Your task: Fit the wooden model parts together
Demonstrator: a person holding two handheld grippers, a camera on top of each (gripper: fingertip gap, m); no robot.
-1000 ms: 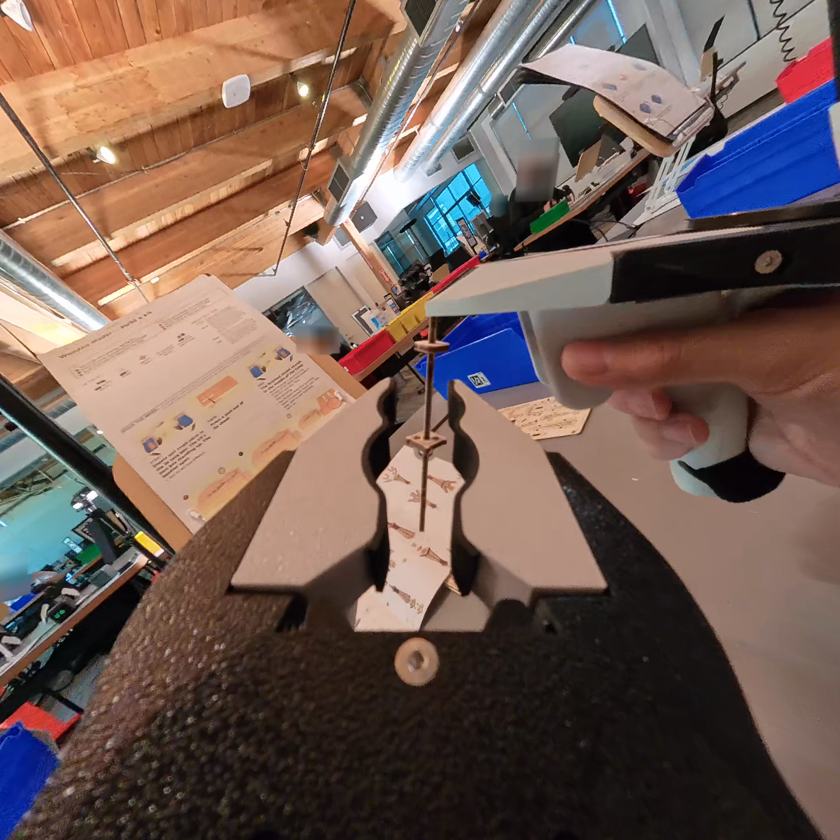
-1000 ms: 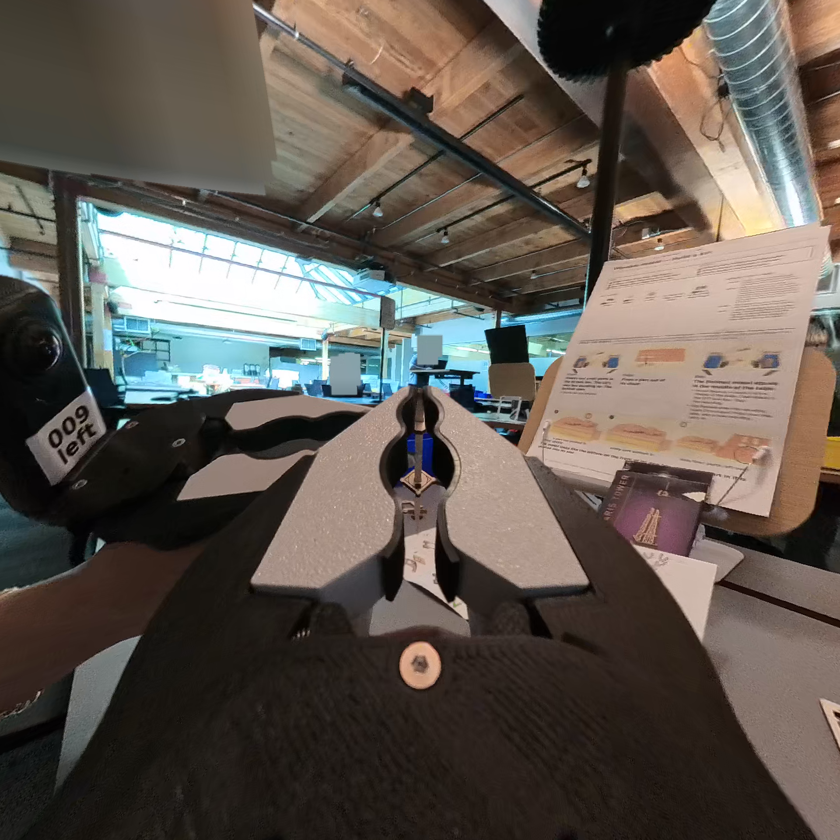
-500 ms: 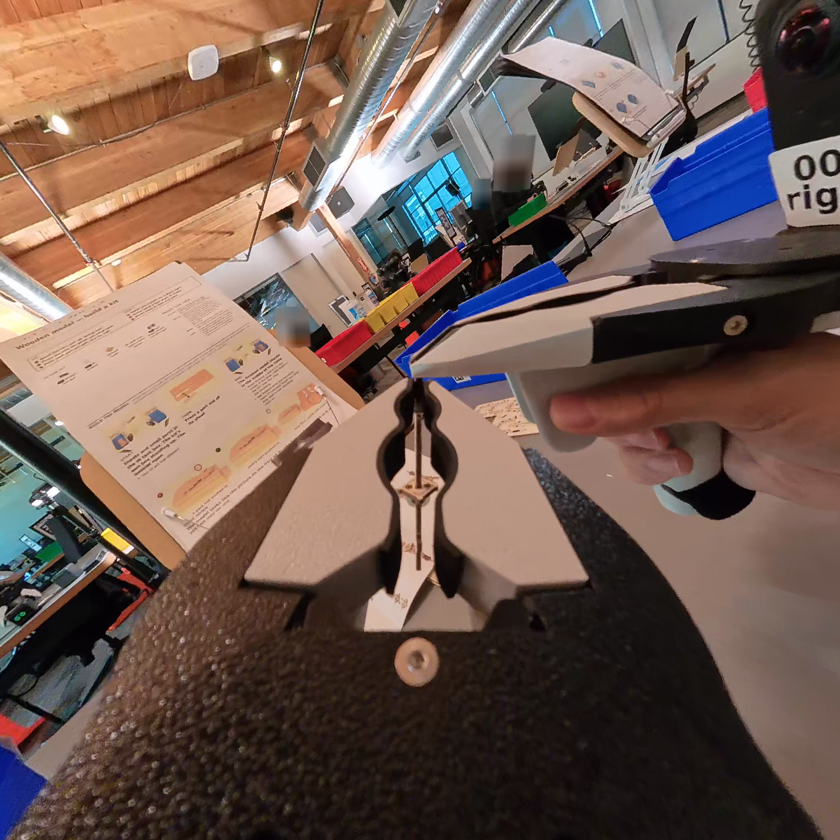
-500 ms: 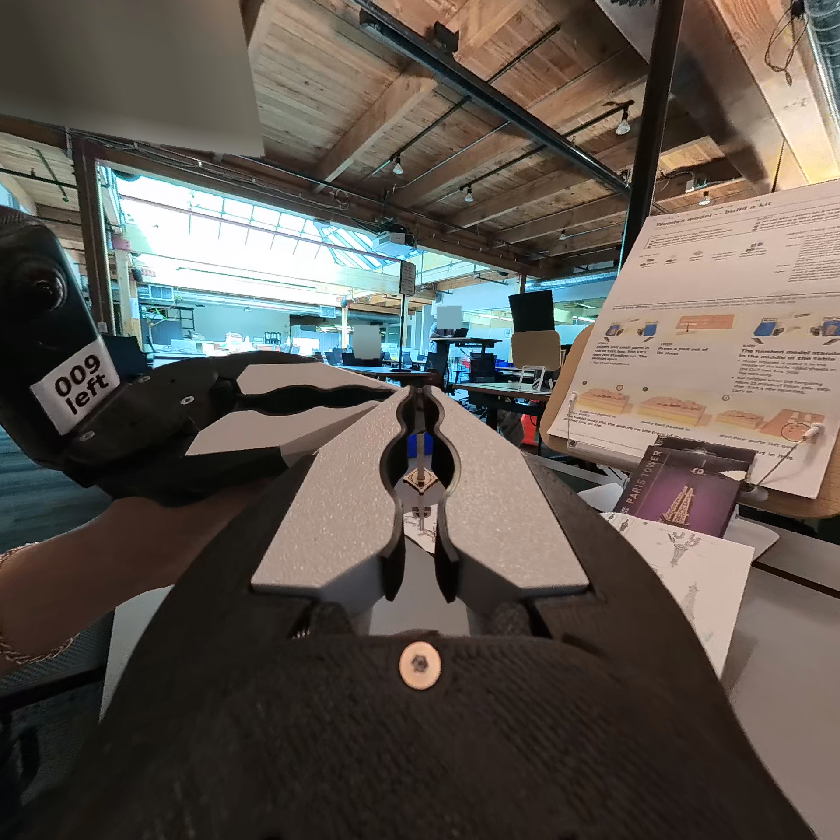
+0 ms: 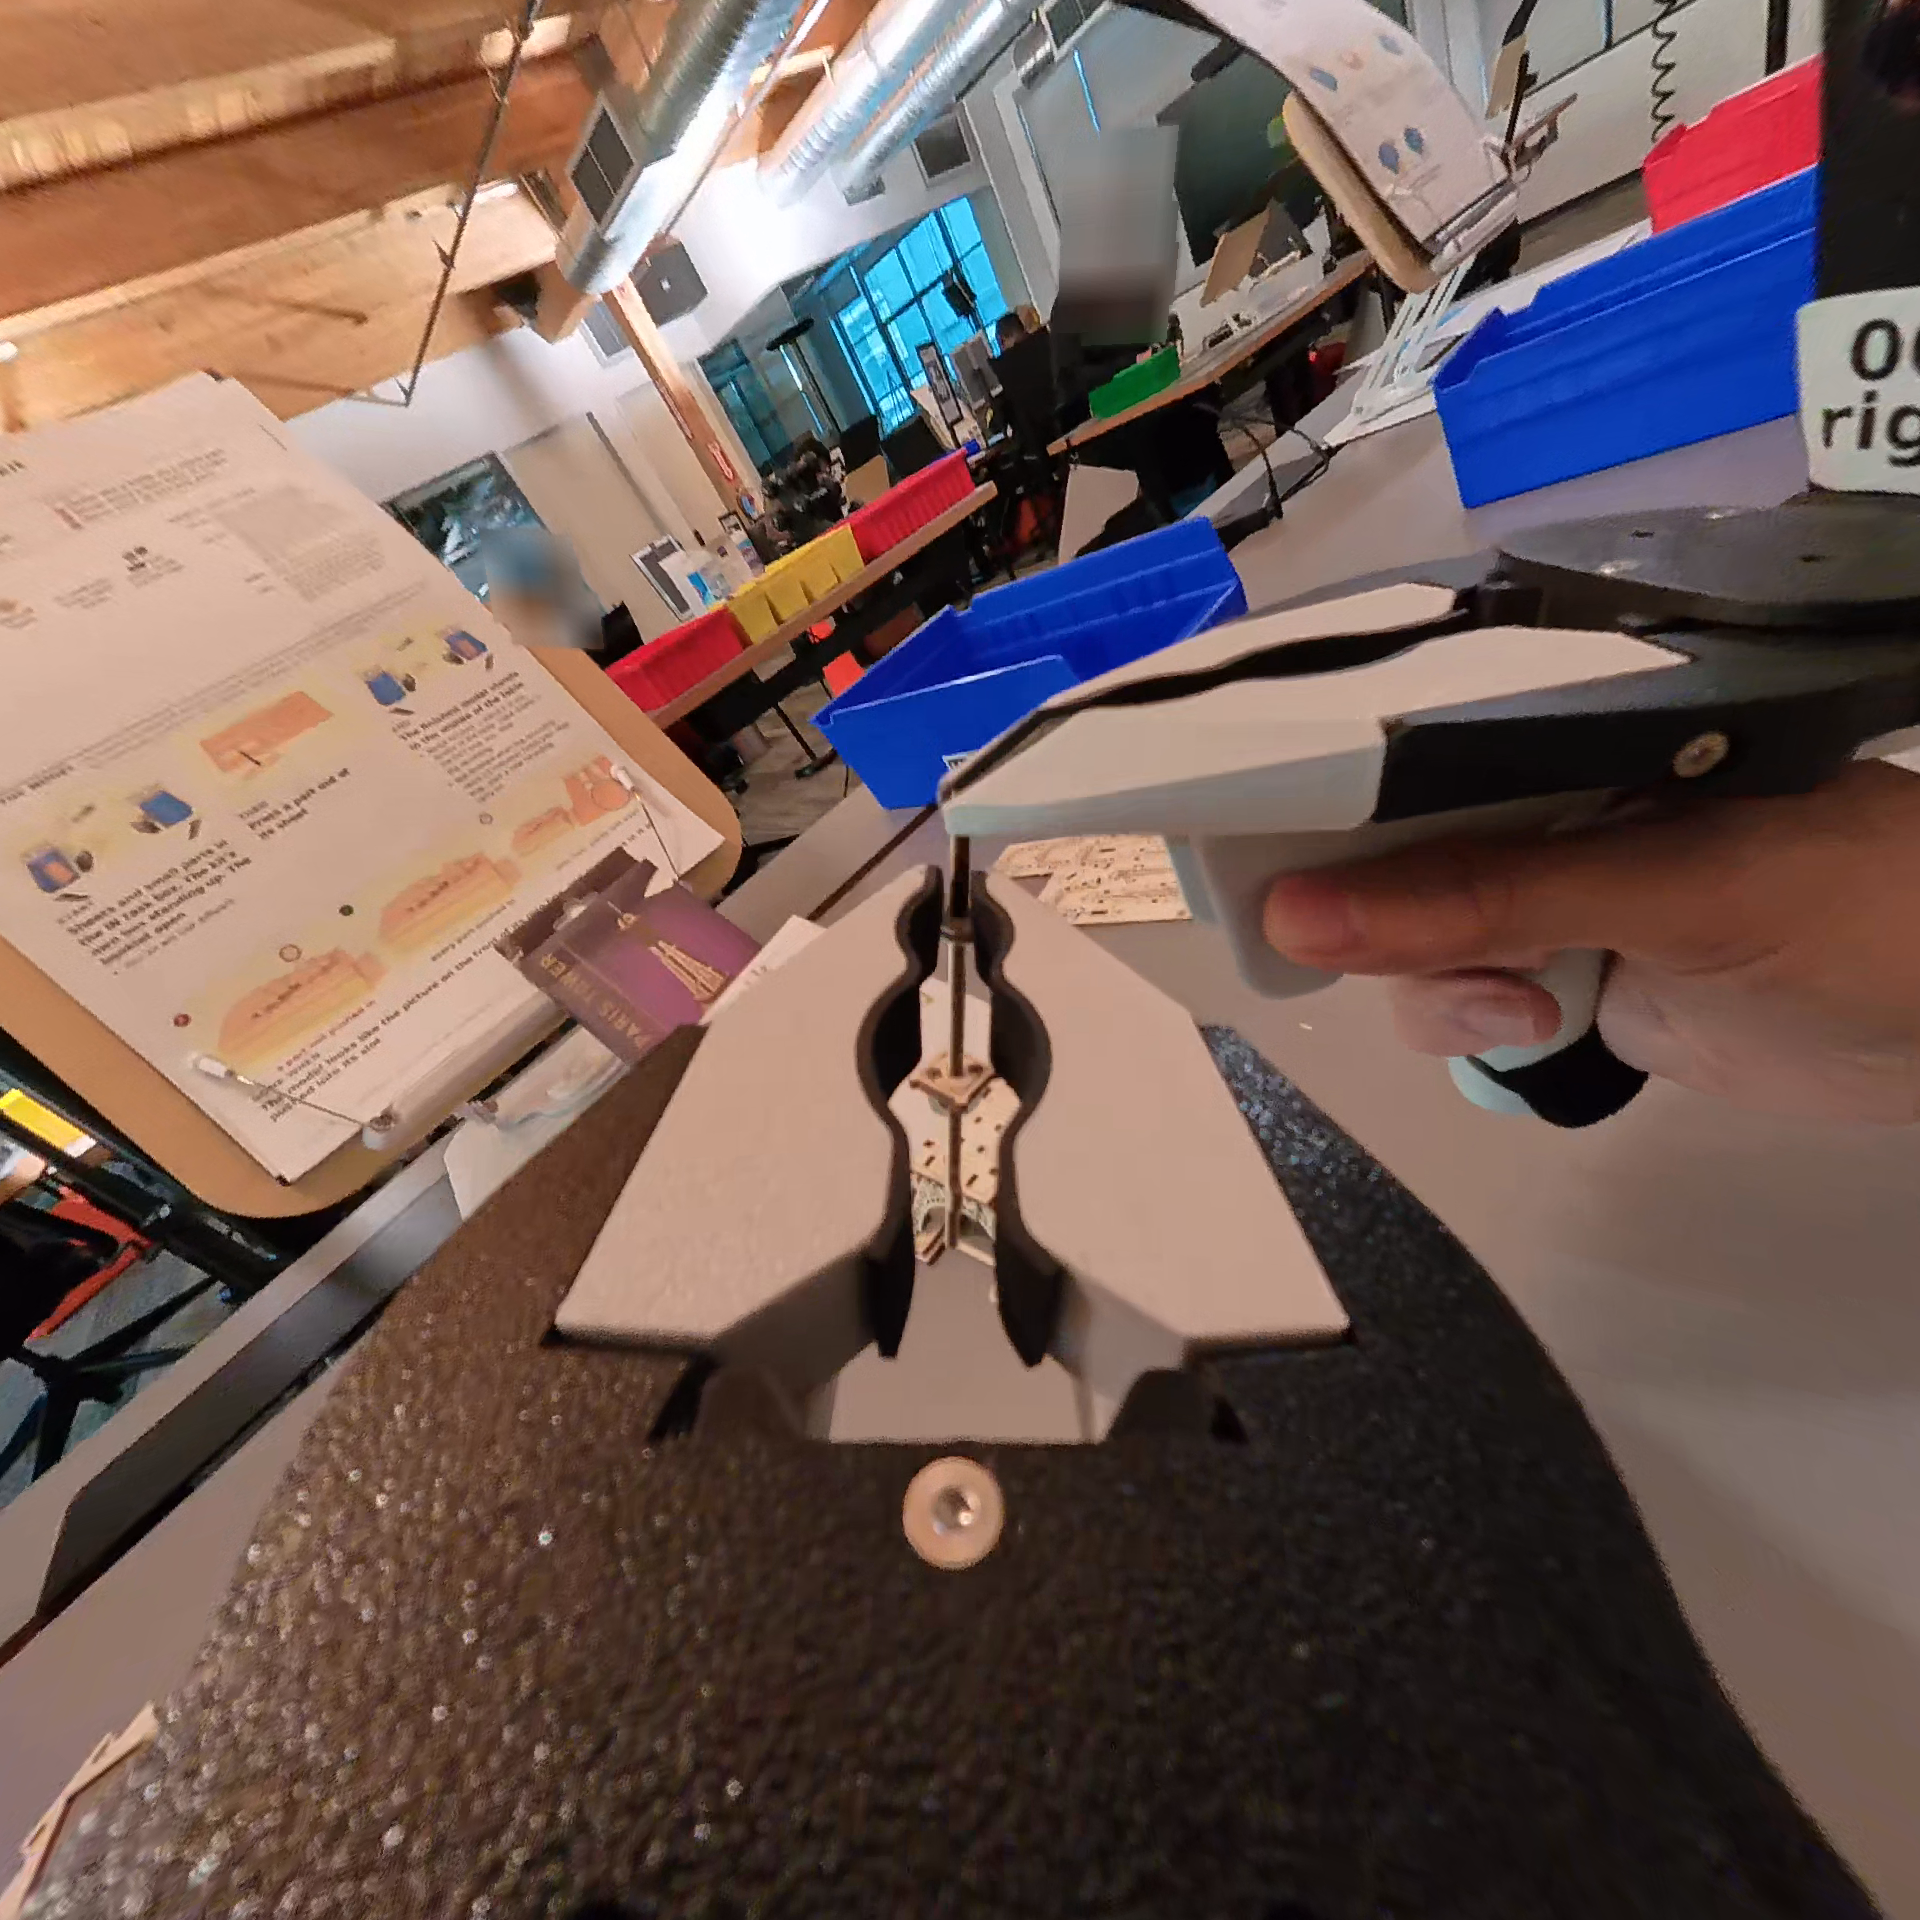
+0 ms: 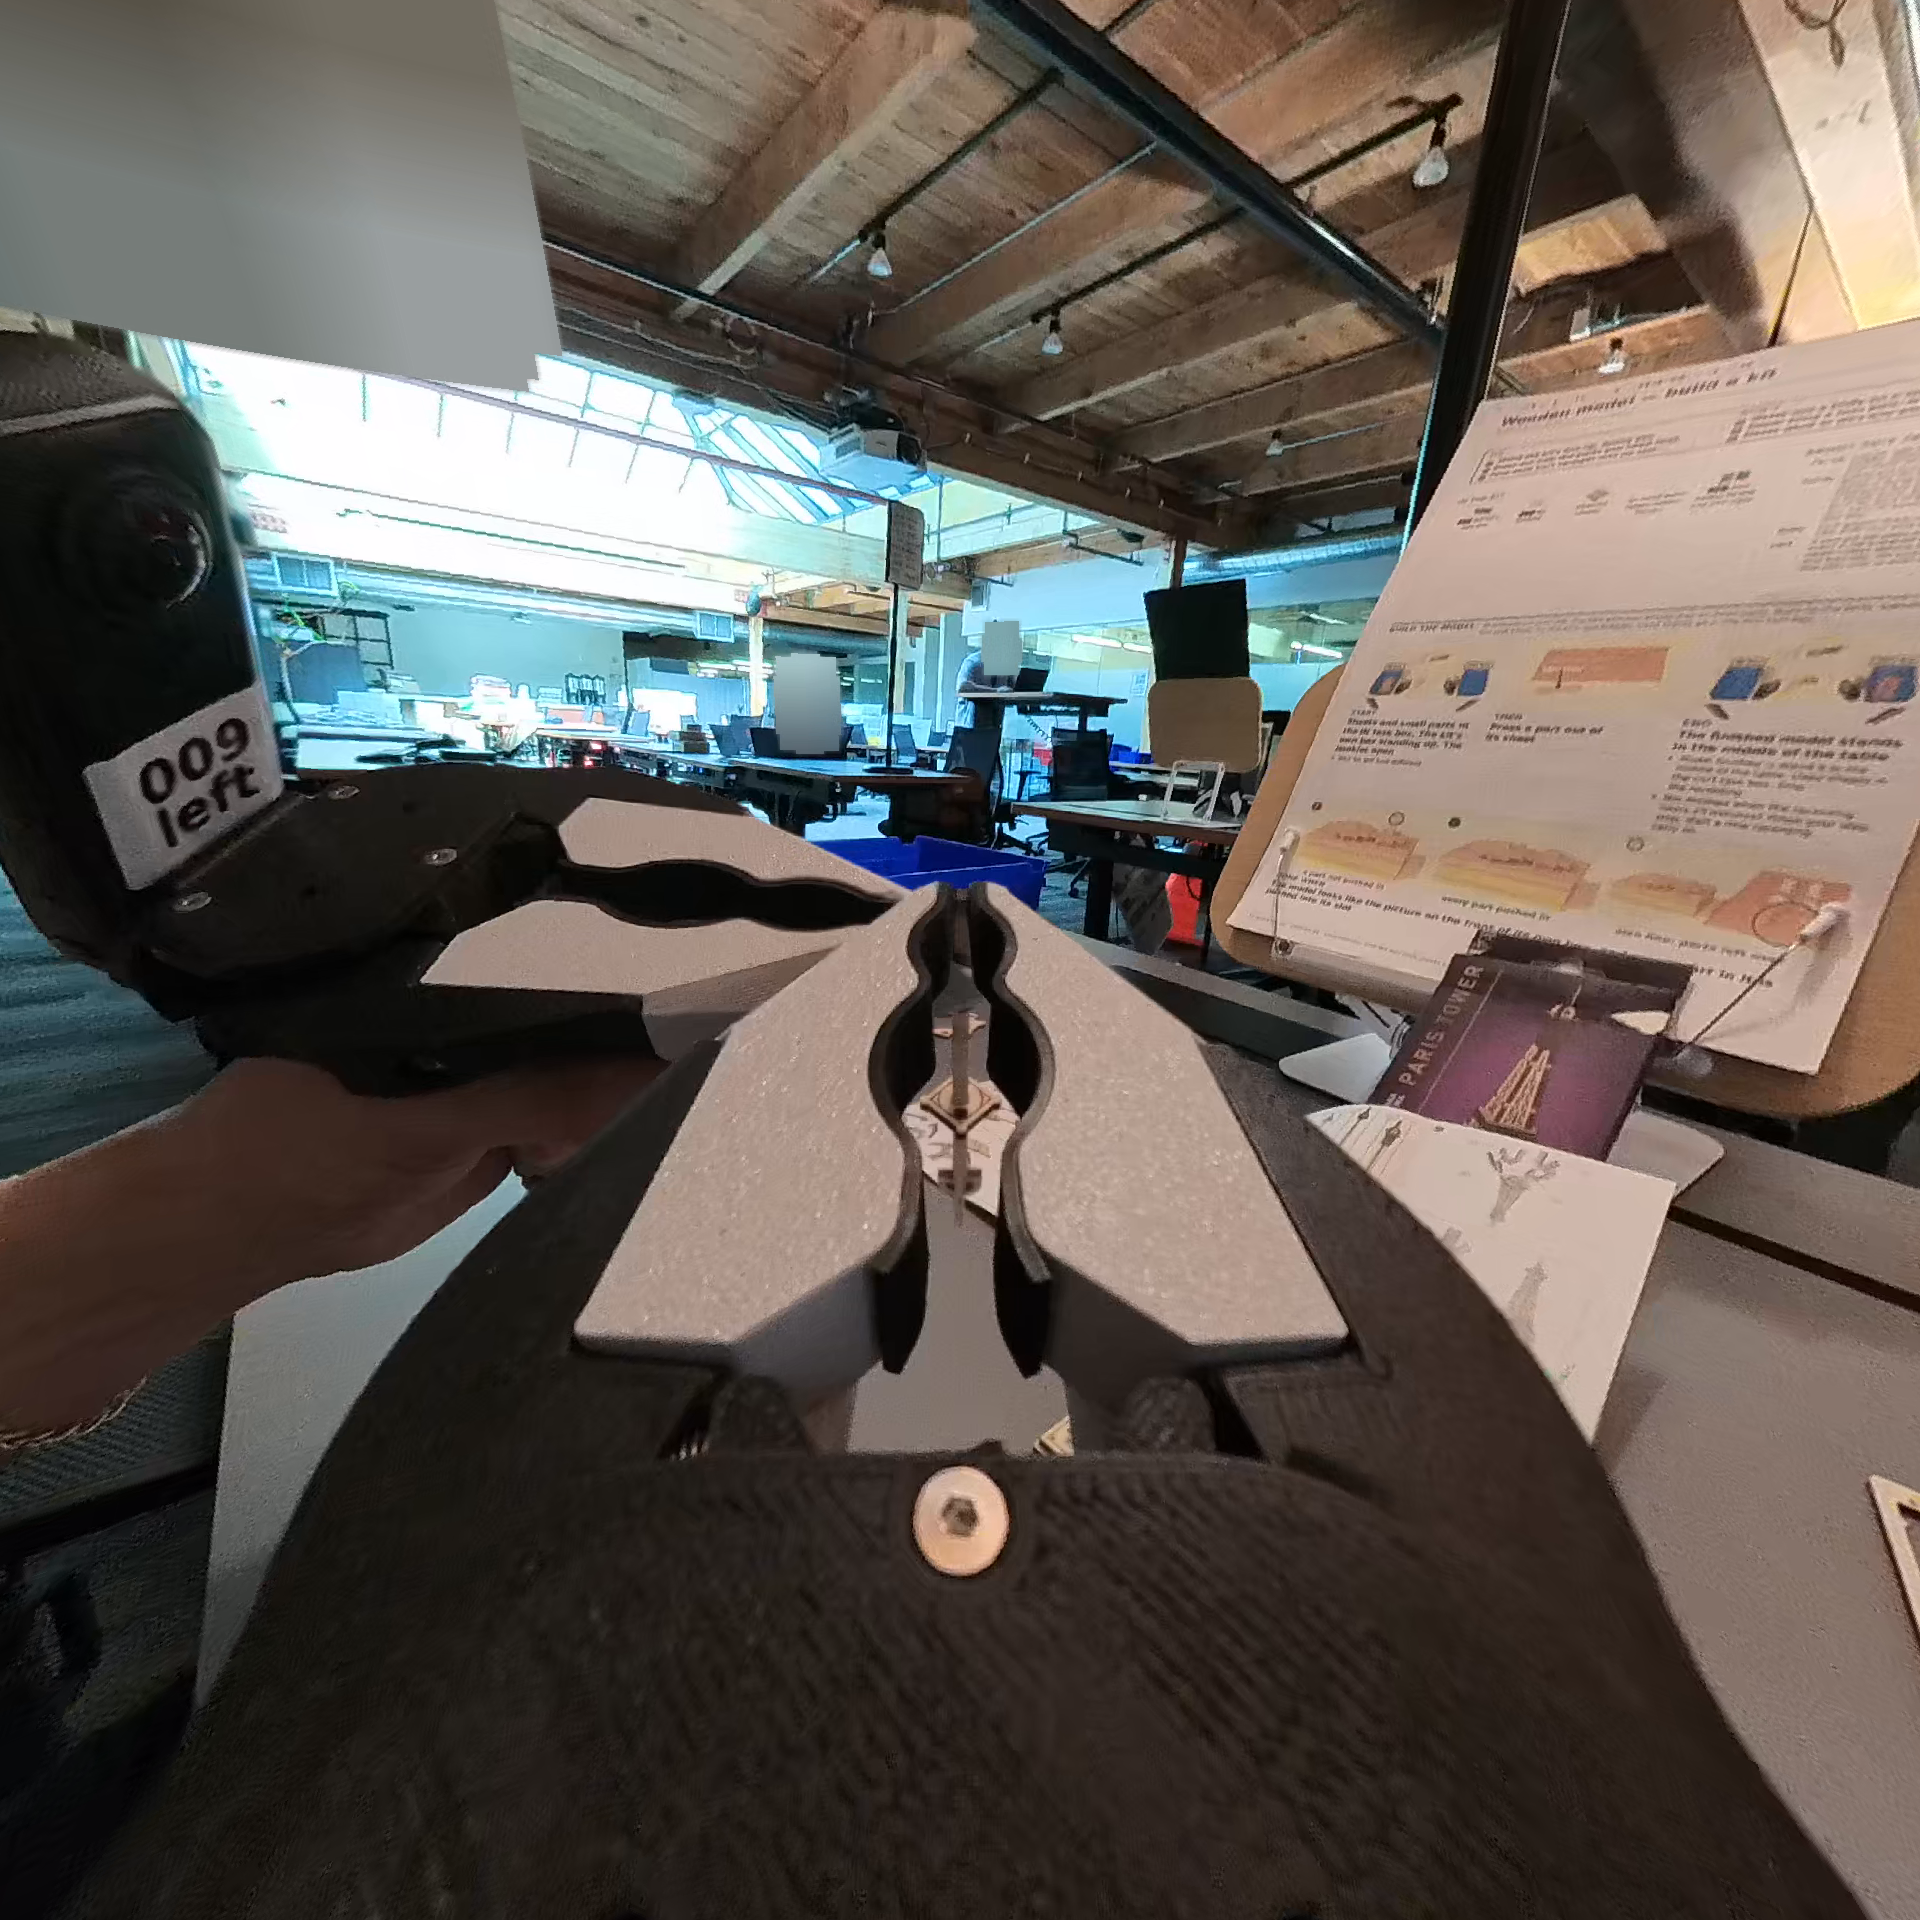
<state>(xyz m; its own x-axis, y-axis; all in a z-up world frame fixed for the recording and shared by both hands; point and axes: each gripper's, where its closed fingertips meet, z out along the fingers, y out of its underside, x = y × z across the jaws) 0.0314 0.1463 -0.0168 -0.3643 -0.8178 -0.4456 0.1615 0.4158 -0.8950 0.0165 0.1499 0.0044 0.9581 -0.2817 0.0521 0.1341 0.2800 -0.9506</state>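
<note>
Grey jaws on both grippers are pressed almost together, and each pair pinches the same slender wooden model piece. From the left wrist view, the left gripper [image 5: 954, 904] has its tips closed on a thin wooden spire [image 5: 953, 1049] that runs lengthwise down the gap between its fingers, with a small square wooden collar [image 5: 952, 1086] threaded on it partway along. Just past those tips, the right gripper [image 5: 961, 805] comes in from the right side, held in a hand [image 5: 1621, 966]; its jaws are also nearly shut, and the spire's far end disappears under its tip.

From the right wrist view the picture matches: the right gripper [image 6: 958, 899] is closed at the tips on the spire [image 6: 961, 1101], the square collar [image 6: 958, 1112] sits in the wider hollow between the jaws, and the left gripper [image 6: 831, 904] reaches in from the left until its tips meet the right one's.

Beneath them lies the grey table [image 5: 1558, 1299], with a printed paper sheet [image 6: 1507, 1236] on it. Near it stands a purple kit box [image 6: 1527, 1049], leaning against a clipboard holding an instruction sheet [image 6: 1621, 727]. A flat wooden parts sheet [image 5: 1091, 878] lies on the table beyond the grippers, and blue bins [image 5: 1049, 665] sit farther back. More desks and coloured bins fill the room beyond.
</note>
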